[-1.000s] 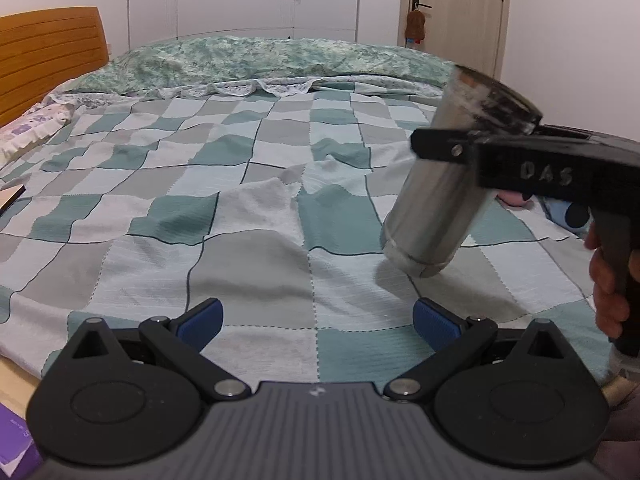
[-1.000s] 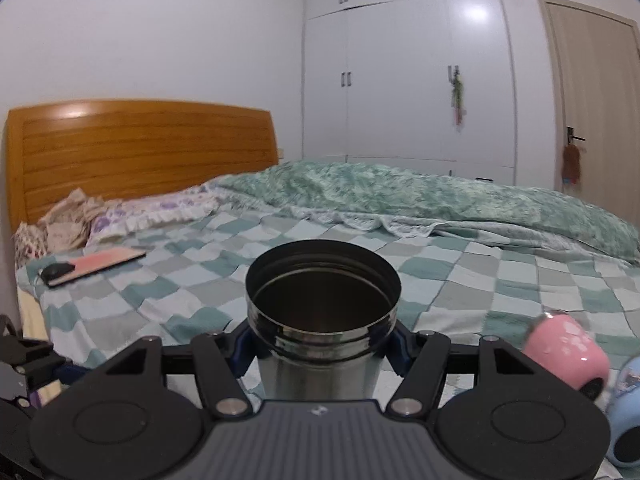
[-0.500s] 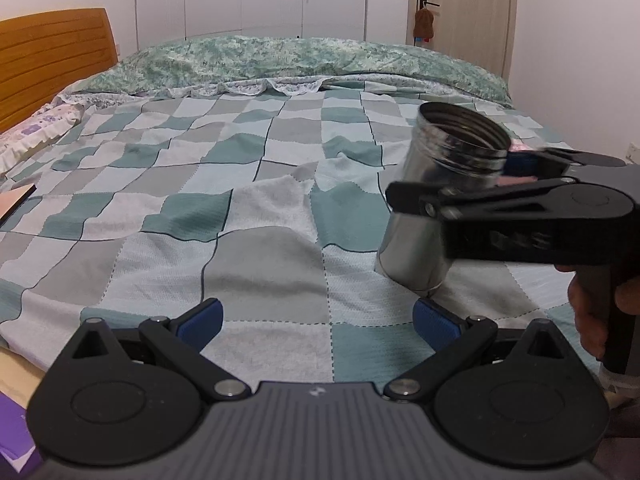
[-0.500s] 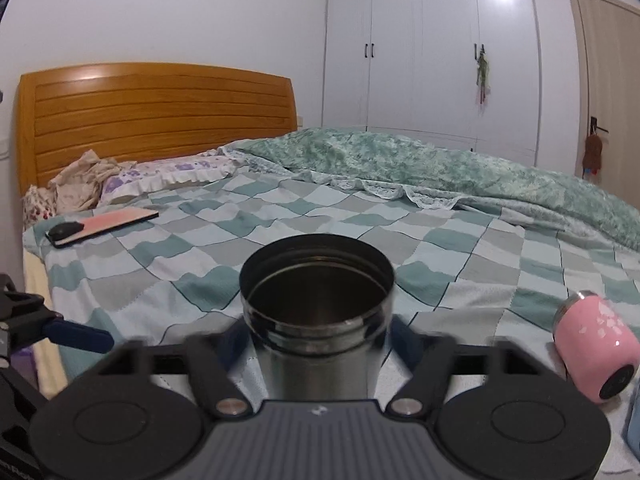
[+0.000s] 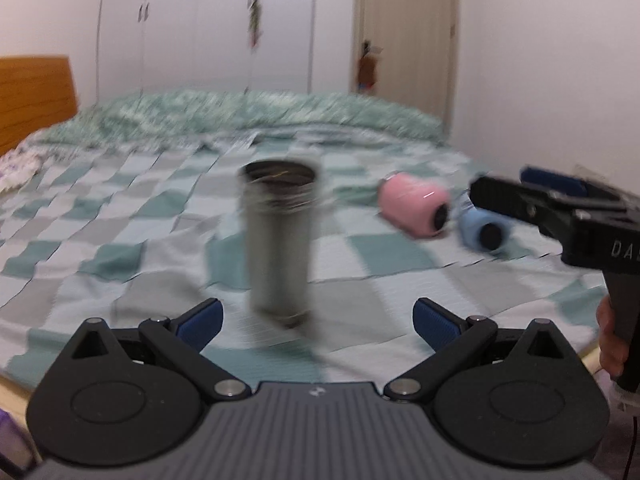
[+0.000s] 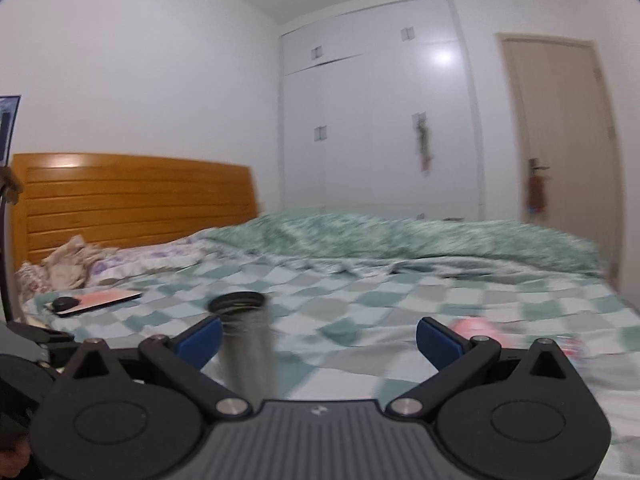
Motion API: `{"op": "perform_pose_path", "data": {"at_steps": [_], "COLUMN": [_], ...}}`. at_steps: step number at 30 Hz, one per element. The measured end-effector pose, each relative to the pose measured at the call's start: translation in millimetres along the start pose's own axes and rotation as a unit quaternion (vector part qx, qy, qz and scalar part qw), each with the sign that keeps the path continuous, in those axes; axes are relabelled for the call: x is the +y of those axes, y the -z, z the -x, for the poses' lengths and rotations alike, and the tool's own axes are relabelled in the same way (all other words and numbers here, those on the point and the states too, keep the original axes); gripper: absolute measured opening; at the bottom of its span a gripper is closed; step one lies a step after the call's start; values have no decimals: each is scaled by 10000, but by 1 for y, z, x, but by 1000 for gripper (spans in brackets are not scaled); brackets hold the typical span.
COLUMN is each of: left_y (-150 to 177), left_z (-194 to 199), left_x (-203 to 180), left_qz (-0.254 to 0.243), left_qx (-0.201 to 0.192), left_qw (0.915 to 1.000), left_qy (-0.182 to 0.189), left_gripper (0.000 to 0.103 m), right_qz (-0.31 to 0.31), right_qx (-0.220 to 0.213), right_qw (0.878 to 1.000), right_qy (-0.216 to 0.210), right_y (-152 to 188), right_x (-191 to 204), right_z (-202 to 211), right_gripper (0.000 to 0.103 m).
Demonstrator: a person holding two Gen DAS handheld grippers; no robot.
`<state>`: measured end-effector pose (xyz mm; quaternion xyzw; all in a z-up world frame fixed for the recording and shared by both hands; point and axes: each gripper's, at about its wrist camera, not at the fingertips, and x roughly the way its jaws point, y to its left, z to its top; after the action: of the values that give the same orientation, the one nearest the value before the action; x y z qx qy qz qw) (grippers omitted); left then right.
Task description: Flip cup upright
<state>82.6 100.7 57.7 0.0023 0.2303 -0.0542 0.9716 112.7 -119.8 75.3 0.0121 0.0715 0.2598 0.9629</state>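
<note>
Across the checked bedspread, which fills the lower half of both wrist views, only a few things lie: a steel cup standing near the front edge, and well off to its right a pink cup and a blue cup, both on their sides and close together. A wooden headboard and a rumpled green quilt close off the far end.

Both tools are spread wide and grip nothing. The left gripper faces the steel cup, which stands beyond and between its blue pads without touching either. The right gripper is raised at the right of the left view, clear of the cup; in its own camera the cup sits low and left, just behind the left pad — whether it brushes that pad cannot be told through the blur.

The step in hand looks like the release and retreat, with the flip itself judged done. To finish it well, the right tool should draw straight back and up with its fingers kept wide, since a soft, creased cover gives a tall cup little footing and a sideways nudge could tip it. The left tool is best held away.

The steel cup is a tall, narrow, brushed-metal cylinder, mouth up, its dark interior and threaded rim showing. It stands roughly upright, perhaps leaning slightly, though motion blur smears its outline.
</note>
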Motion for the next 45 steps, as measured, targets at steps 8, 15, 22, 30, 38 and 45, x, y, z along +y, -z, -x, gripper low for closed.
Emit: {"op": "perform_pose_path", "data": {"at_steps": [8, 15, 22, 30, 38, 45], "left_y": [25, 56, 76, 82, 84, 87], "left_z": [5, -1, -3, -6, -6, -3], "left_x": [-75, -113, -125, -124, -123, -122], "left_qz": [-8, 3, 49, 72, 99, 96], "left_qx": [-568, -1040, -1408, -1545, -1578, -1615], "left_qw": [9972, 9942, 9900, 9879, 9874, 9868], "left_qy": [491, 274, -32, -124, -107, -83], "left_gripper": [103, 103, 103, 103, 103, 103], "right_qz": [-231, -185, -98, -163, 8, 88], "right_qx": [131, 158, -95, -156, -136, -159], "right_qw": [9965, 9923, 9919, 9912, 9907, 9901], "right_qy": [790, 1214, 1262, 1303, 1356, 1389], "right_y": [41, 76, 88, 89, 91, 92], "right_x": [-59, -83, -84, -85, -79, -75], "right_z": [79, 115, 127, 127, 125, 126], "right_gripper": [103, 103, 103, 103, 103, 103]}}
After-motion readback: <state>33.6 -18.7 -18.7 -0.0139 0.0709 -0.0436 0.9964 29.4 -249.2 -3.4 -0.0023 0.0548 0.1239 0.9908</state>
